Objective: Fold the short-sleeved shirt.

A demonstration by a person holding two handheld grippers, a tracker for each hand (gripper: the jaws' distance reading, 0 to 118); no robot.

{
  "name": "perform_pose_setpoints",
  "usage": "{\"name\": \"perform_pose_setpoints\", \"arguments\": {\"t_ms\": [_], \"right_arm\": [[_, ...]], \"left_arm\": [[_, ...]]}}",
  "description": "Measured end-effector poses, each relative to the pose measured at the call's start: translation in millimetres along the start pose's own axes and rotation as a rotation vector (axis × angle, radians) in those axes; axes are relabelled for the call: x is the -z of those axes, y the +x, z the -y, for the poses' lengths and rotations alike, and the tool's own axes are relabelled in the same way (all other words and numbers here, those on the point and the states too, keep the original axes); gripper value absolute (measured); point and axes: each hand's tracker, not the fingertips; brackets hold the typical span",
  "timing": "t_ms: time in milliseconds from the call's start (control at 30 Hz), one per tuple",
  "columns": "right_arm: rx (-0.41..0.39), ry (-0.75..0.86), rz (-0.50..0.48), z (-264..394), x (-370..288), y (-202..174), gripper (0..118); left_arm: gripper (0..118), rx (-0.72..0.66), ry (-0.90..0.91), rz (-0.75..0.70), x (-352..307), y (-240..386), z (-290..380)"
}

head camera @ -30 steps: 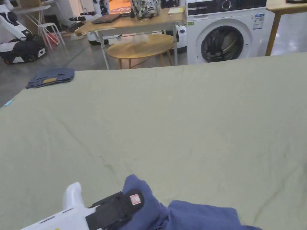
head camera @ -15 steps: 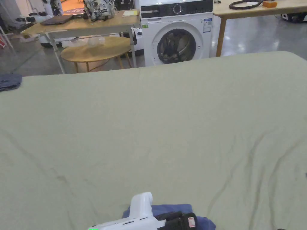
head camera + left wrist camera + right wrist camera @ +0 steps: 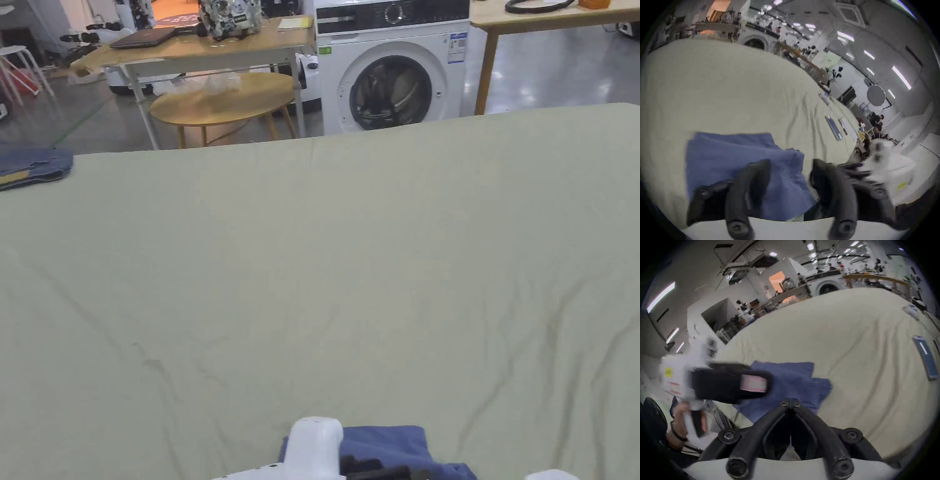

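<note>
Both grippers hover over the folded blue shirt (image 3: 743,155): left gripper (image 3: 791,172) spread, right gripper (image 3: 791,404) pressed together.

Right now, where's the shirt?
The shirt lies at the near edge of the sheet in the head view, beside the left claw, whose jaws stand open over it.

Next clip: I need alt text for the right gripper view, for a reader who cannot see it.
A folded blue shirt lies on a table under a pale green sheet, with the right gripper just in front of it, jaws together at the tips and nothing between them. The left gripper, blurred, reaches over the shirt from the left, held by a hand. A washing machine stands beyond.
</note>
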Motion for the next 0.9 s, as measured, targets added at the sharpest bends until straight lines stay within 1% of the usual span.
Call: {"name": "perform_pose_setpoints", "arguments": {"t_ms": [33,67,100,133,167,233,300,400,467,500,533,567,600,633,667,700,733,800,833,867,900], "right_arm": [[-0.002,-0.046,0.014,-1.8,15.3,-0.5,0],[-0.006,-0.092,0.054,-2.7,28.2,-0.9,0],[-0.011,-0.148,0.155,-1.9,43.6,-1.2,0],[-0.005,-0.196,0.200,-2.5,54.9,-1.9,0],[0.011,-0.166,0.159,-2.9,55.6,-1.5,0],[0.013,-0.140,0.158,-4.0,45.8,-6.0,0],[-0.001,-0.132,0.168,-1.9,44.0,-7.9,0],[0.002,-0.127,0.167,-1.7,44.1,-6.0,0],[0.014,-0.133,0.160,-3.7,43.4,-4.0,0],[0.013,-0.136,0.158,-3.4,44.1,-3.4,0],[0.012,-0.138,0.155,-4.3,43.5,-2.7,0],[0.016,-0.137,0.149,-4.9,42.3,-1.4,0],[0.022,-0.137,0.146,-5.3,41.7,-0.4,0],[0.032,-0.138,0.139,-5.6,41.3,1.5,0],[0.042,-0.140,0.136,-7.8,37.5,-1.2,0],[0.053,-0.140,0.126,-9.0,35.5,-0.8,0],[0.061,-0.137,0.107,-11.1,31.7,-0.2,0],[0.090,-0.094,0.027,-17.3,21.8,0.4,0],[0.115,-0.050,-0.003,-21.3,15.6,-0.8,0],[0.130,-0.023,-0.013,-24.9,12.1,-1.7,0],[0.139,-0.004,-0.026,-30.3,9.4,-2.0,0]], "left_arm": [[71,0.002,0.026,-0.014,-15.6,-7.5,-1.2],[71,-0.003,0.045,-0.032,-28.8,-13.3,-0.6],[71,-0.014,0.050,-0.065,-41.2,-21.7,-1.1],[71,-0.019,0.046,-0.101,-52.5,-31.1,-0.8],[71,-0.019,0.059,-0.122,-60.0,-36.5,-3.2],[71,-0.038,0.047,-0.129,-66.2,-58.6,-2.7],[71,-0.110,0.012,-0.134,-60.2,-81.0,0.5],[71,-0.246,-0.032,-0.038,-36.9,-114.8,11.1],[71,-0.308,-0.054,-0.041,-17.3,-125.3,19.9],[71,-0.373,-0.047,0.015,-11.0,-131.3,25.0],[67,-0.445,0.004,0.104,-10.5,-134.5,28.4],[45,-0.510,0.050,0.174,-9.5,-140.1,34.8],[32,-0.530,0.035,0.213,-5.5,-140.2,35.1],[29,-0.514,0.020,0.166,-3.9,-140.8,36.2],[23,-0.512,0.014,0.161,-3.0,-141.2,36.0],[21,-0.522,0.016,0.172,-6.3,-143.8,37.0],[20,-0.548,0.067,0.186,-11.5,-144.3,37.6],[20,-0.579,0.113,0.193,-30.8,-142.6,31.1],[20,-0.593,0.152,0.205,-51.0,-147.3,28.3],[20,-0.587,0.241,0.189,-73.9,-150.6,24.1],[20,-0.564,0.275,0.184,-103.4,-159.2,15.5]]}}
